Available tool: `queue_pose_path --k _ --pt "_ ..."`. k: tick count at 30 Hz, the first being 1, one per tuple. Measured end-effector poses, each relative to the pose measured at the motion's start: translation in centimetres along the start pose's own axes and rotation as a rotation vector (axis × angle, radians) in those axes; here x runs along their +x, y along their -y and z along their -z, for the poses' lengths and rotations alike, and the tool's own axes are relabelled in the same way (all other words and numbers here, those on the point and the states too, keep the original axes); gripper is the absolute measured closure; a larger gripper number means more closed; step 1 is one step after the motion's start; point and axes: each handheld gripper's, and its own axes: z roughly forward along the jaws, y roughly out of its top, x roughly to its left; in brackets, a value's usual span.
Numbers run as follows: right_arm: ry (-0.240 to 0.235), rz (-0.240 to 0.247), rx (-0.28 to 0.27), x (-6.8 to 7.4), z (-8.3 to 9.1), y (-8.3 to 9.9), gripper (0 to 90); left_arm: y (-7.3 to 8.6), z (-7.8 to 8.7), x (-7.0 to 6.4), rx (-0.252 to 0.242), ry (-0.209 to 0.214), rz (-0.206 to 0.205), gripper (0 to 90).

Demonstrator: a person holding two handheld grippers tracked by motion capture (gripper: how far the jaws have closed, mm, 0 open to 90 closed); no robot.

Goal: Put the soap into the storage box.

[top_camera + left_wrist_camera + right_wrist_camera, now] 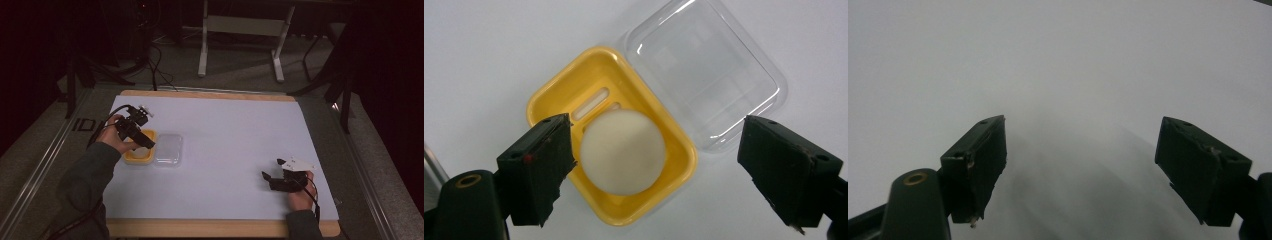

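The left gripper (pixel 656 170), jaws spread wide, hangs directly over the round soap (pixel 623 152) in the yellow dish (pixel 549 97) at centre frame, nearer than the empty, open right gripper (pixel 274 180).

Left tongs (pixel 659 165) hang spread wide above the yellow dish (pixel 549 105); the round soap (pixel 623 152) sits between the jaws with room on both sides. Clear lid (pixel 709 75) lies touching the dish's right side in the high view, blocking that side. Table (pixel 235 130) between lid and right tongs (pixel 272 180) is bare. Right tongs are spread over bare surface.
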Motion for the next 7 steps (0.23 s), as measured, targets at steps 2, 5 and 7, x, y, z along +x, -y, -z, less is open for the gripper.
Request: queue_pose_path --k 2,5,7 --pt "0.0 0.002 0.002 0.0 0.0 0.0 20.3 0.1 -0.1 -0.9 -0.005 0.006 -0.03 15.3" --pt "0.0 0.004 0.003 0.0 0.0 0.0 20.4 0.3 -0.6 -1.8 0.006 -0.018 -0.052 15.3" --pt "0.0 0.002 0.005 0.0 -0.1 0.0 20.4 0.6 -0.9 -2.4 -0.018 -0.012 -0.048 15.3"
